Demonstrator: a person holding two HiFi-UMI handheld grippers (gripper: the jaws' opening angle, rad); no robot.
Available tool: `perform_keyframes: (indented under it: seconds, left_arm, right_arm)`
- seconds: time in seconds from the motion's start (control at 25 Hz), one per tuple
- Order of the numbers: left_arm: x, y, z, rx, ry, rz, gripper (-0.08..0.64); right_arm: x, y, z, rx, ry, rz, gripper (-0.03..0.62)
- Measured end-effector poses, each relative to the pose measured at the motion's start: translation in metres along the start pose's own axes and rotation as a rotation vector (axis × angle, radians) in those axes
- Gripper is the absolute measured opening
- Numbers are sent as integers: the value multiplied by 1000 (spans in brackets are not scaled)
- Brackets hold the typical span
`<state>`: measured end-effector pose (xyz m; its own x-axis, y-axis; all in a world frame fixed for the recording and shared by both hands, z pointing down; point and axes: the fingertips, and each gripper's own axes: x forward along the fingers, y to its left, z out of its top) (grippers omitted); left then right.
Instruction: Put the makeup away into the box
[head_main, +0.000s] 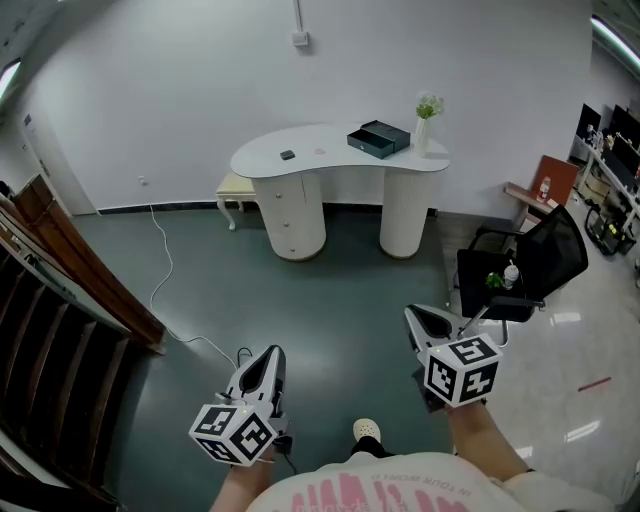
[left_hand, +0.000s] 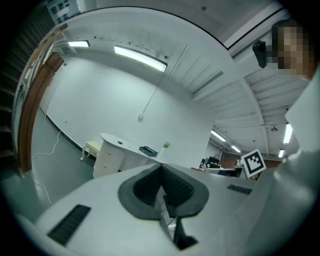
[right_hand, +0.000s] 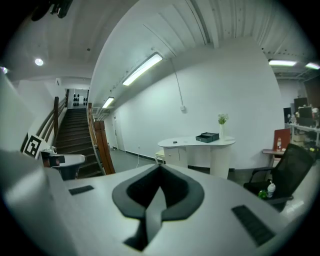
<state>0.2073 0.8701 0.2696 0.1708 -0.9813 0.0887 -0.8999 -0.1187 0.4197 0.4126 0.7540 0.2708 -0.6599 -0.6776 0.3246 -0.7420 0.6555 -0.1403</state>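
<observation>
**Nothing packed yet: both claws empty, well short of the table**

The task has not started, as far as the views show. The person stands on the dark floor, well apart from the white table (head_main: 330, 160) at the far wall. The left claw (head_main: 270, 354) and the right claw (head_main: 417, 318) are held out in front of the body. In its own view the left claw (left_hand: 161, 166) has its jaws together with nothing between them. The right claw (right_hand: 160, 168) is the same, closed on nothing.

The box (head_main: 379, 139) sits on the table's right part, just beside a vase (head_main: 424, 124) of flowers. Whether it is open is too small to tell. A small dark item (head_main: 287, 155) lies on the table's left part, apart from the box. It is probably the makeup, but too far off to be sure.

Everything is left to do: reach the table, pick up the item, place it in the box. A black chair (head_main: 535, 262) stands to the right, and a cable (head_main: 160, 268) trails over the floor to the left.
</observation>
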Motion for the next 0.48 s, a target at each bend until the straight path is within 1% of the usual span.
perform_keyframes:
  seconds: [0.12, 0.32, 0.4, 0.48]
  left_arm:
    - [31, 5, 11, 10, -5, 4, 2]
    - [89, 10, 30, 25, -38, 20, 2]
    - [111, 7, 39, 39, -57, 20, 2]
    - [127, 8, 48, 37, -96, 23, 2]
  right_arm:
    - [29, -14, 15, 10, 0, 29, -2]
    - [68, -48, 40, -23, -4, 49, -2]
    - [83, -65, 50, -5, -8, 57, -1]
    - [98, -78, 59, 18, -15, 73, -2]
